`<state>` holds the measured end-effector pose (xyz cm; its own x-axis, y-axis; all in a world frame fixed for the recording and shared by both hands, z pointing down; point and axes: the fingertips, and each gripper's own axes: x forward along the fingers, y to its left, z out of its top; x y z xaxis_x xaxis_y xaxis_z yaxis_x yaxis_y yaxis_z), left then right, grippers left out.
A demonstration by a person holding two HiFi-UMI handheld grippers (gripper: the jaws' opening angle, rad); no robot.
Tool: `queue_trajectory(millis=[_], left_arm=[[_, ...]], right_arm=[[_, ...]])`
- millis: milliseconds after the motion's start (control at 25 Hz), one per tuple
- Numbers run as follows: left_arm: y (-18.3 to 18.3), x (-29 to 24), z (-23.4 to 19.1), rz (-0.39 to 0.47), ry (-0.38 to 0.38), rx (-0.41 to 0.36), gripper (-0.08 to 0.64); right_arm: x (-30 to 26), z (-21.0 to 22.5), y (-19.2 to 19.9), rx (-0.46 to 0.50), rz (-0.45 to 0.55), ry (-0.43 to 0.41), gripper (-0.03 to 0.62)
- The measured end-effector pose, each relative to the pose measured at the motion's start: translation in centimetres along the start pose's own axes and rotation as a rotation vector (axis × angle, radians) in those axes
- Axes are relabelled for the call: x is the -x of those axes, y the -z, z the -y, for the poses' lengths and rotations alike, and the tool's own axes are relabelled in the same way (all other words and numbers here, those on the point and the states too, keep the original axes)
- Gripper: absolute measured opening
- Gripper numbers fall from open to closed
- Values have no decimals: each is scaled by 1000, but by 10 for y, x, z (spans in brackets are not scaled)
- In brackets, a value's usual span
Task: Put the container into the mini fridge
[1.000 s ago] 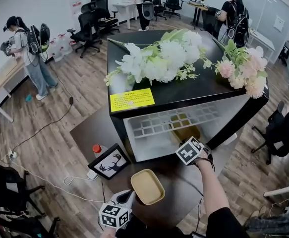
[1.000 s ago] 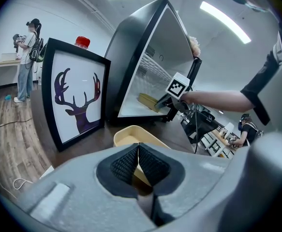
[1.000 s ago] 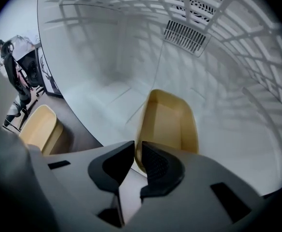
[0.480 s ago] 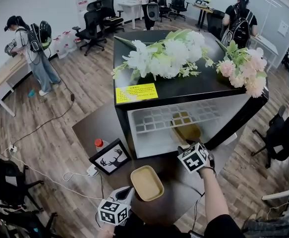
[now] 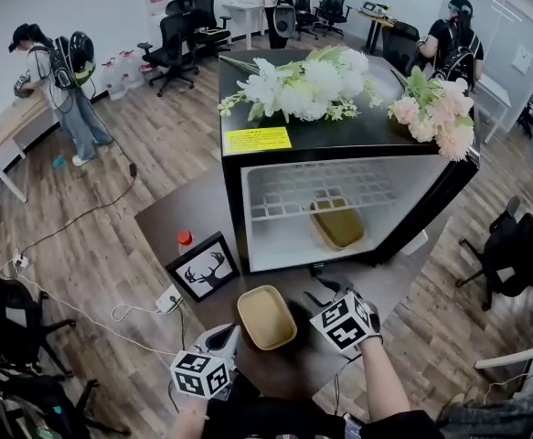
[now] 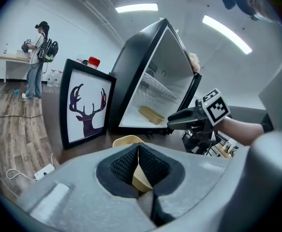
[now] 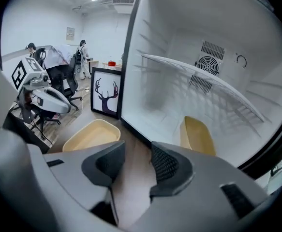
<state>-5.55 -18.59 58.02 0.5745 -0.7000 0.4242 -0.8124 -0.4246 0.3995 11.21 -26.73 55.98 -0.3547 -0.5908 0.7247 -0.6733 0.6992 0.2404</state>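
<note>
The black mini fridge (image 5: 248,210) stands open on the dark table. One yellow container (image 5: 337,222) lies inside on its white floor, also seen in the right gripper view (image 7: 197,135). A second yellow container (image 5: 266,316) sits on the table in front of the fridge. My left gripper (image 5: 228,338) is shut on this container's near rim (image 6: 128,141), its pads pinching the yellow edge. My right gripper (image 5: 325,291) hovers outside the fridge opening, just right of the table container. Its jaws stand open, and only bare table shows between them (image 7: 136,161).
A framed deer picture (image 5: 202,268) leans left of the fridge, a red-capped bottle (image 5: 185,240) behind it. White and pink flowers (image 5: 303,85) lie on the fridge top. A power strip and cable (image 5: 167,300) lie on the floor. Office chairs and people stand farther off.
My right gripper has drawn back out of the fridge toward me, leaving the yellow container inside, and its jaws have parted. The left gripper stays on the table container.
</note>
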Motion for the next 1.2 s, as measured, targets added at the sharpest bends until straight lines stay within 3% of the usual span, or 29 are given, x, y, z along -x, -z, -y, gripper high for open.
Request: queue_trajectory(millis=[240,480,880,1200], left_arm=[[8,18,0,15,-27,-10,9],[25,31,-2,1,-51,-6,9],[36,41,-4,-16,-67,-38,9],[39,46,-8,-19,-74,-37,9]], right_arm=[[14,-64,-3,65,28,-89,178],[15,-124,18,51,-11,-213,176],[-9,-189,27,178,-81,-279,181],[-34,-208,50,273,-197,-303,184]])
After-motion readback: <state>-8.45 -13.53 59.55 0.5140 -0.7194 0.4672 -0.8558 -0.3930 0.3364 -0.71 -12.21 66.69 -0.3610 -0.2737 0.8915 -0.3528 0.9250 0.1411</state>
